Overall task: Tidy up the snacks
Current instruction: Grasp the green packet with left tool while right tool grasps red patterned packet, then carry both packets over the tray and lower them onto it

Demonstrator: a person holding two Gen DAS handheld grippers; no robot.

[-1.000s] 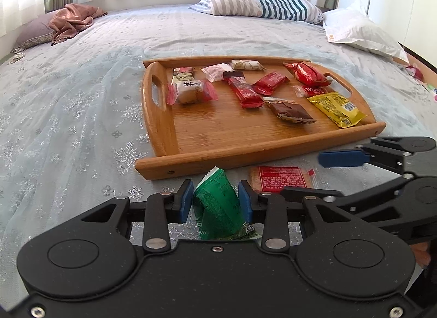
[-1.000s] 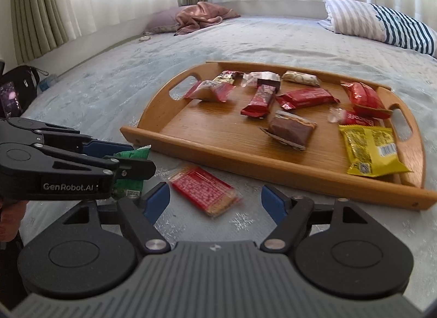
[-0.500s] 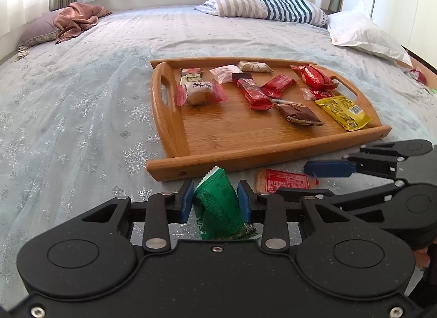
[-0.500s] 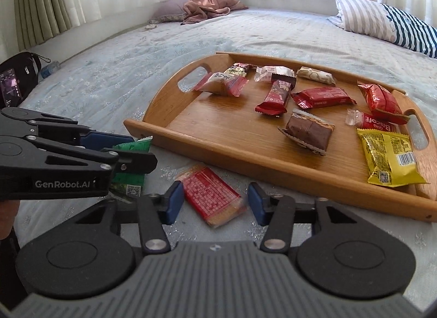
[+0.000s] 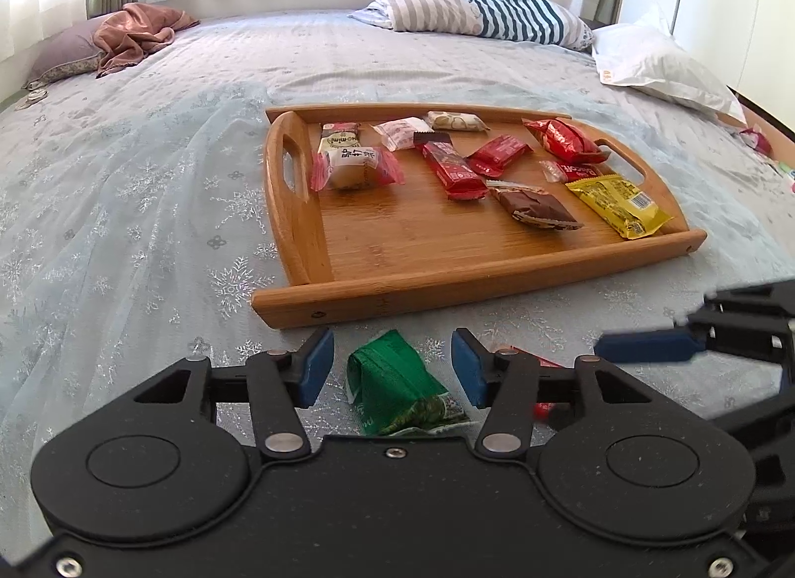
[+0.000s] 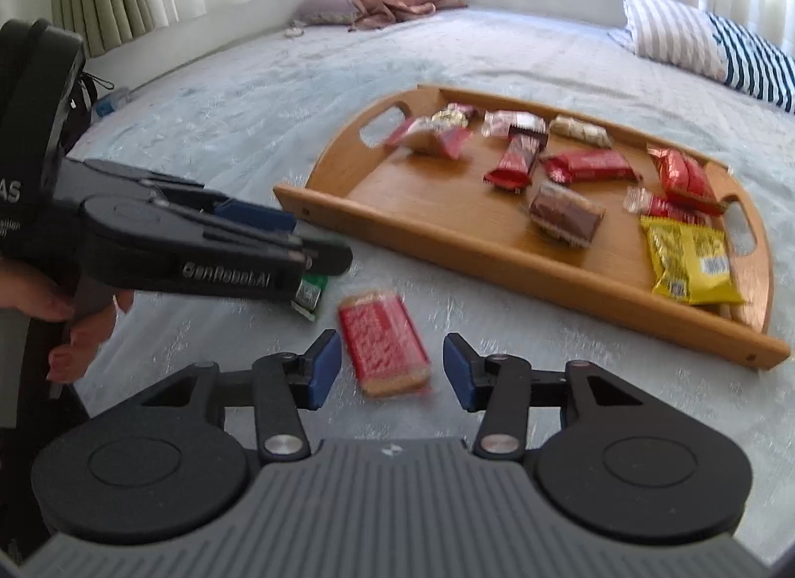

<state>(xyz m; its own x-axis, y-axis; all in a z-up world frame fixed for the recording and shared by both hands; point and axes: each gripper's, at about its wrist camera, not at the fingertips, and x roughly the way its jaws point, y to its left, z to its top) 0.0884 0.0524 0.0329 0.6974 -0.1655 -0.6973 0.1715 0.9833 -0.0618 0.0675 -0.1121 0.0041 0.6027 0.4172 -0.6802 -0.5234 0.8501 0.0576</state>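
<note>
My left hand-held gripper [image 5: 390, 368] has just let go of the green snack packet [image 5: 405, 392]; jaws apart, it lies on the bed [image 5: 149, 210].
Light, crinkly, slippery; I'd pinch across its middle. My right hand-held gripper [image 6: 392, 369], just widening, straddles the red biscuit pack [image 6: 382, 342], untouched, near the tray [image 6: 447, 235].

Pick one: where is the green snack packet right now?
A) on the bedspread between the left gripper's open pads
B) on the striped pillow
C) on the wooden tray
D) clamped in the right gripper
A: the green snack packet lies on the bedspread in front of the wooden tray, between the pads of the left gripper, which stand clear of it on both sides, its jaws having just been opening.
</note>
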